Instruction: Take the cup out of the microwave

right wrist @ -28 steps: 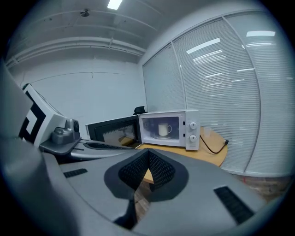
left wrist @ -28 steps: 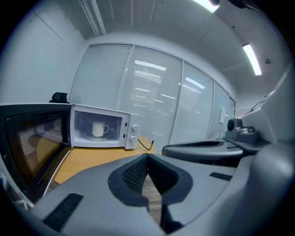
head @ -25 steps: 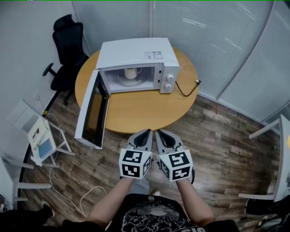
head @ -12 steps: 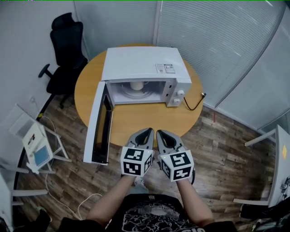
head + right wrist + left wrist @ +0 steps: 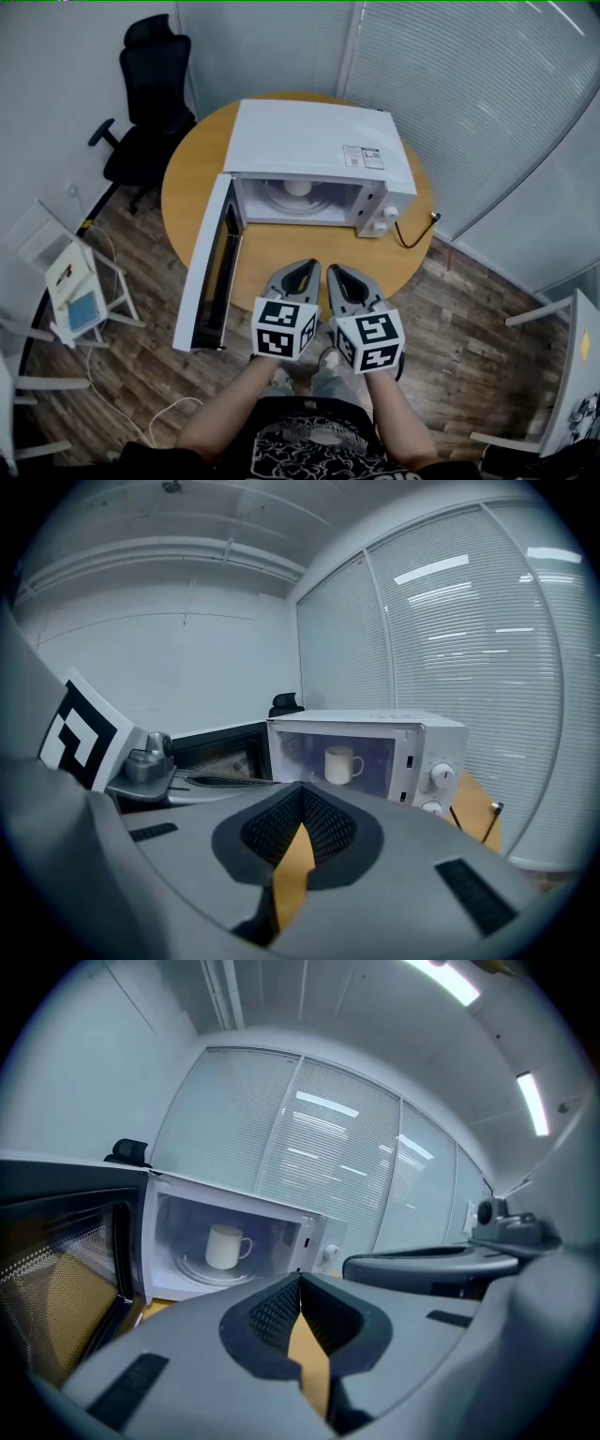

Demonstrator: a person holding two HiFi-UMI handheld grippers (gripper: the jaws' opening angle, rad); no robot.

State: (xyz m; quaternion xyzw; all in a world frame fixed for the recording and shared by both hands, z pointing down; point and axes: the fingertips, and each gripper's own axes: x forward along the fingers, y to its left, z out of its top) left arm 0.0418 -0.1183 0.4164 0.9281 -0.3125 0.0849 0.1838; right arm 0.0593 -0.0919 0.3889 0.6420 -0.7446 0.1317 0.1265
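Head view showed the left gripper [image 5: 302,269] and right gripper [image 5: 341,273] nearer the table [image 5: 281,251] than a second before, both with jaws closed on nothing. The cup [image 5: 298,187] sat inside the microwave [image 5: 319,141], door [image 5: 210,267] open, so the approach looked nearly done.

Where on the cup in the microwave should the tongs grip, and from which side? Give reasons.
Probably the round body of the cup, coming in level from the front of the microwave, whose door is swung aside: that is the only open side. The cup stands upright with its handle to the right, so the body is clear.
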